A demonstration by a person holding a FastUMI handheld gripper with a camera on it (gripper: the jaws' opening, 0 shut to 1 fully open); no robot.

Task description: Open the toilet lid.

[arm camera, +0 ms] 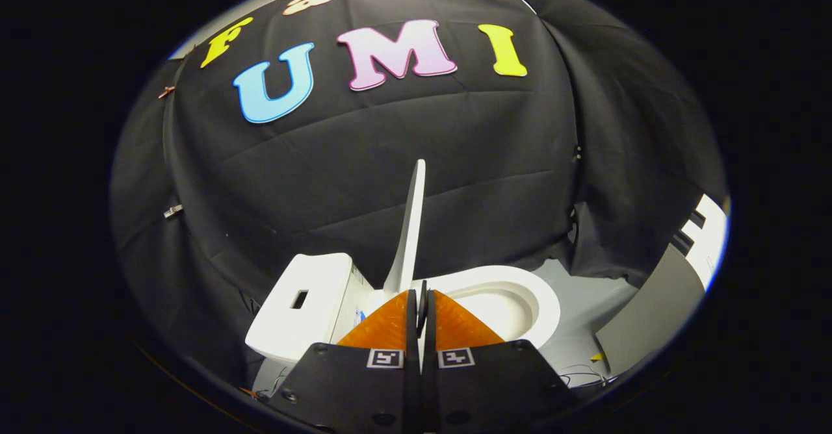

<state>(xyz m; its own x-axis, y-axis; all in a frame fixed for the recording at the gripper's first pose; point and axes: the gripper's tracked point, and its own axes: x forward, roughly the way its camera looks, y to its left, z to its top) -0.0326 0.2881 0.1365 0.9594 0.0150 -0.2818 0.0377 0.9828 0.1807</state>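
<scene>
Toilet lid (409, 226) stands upright between tank (305, 310) and open bowl (507, 304), just beyond the gripper's (422, 304) closed, empty jaws.

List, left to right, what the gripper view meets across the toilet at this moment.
Tank → raised lid, seen edge-on and upright → open seat and bowl → grey panel leaning at the booth's side. The claw sits shut, just before the lid's base.
</scene>
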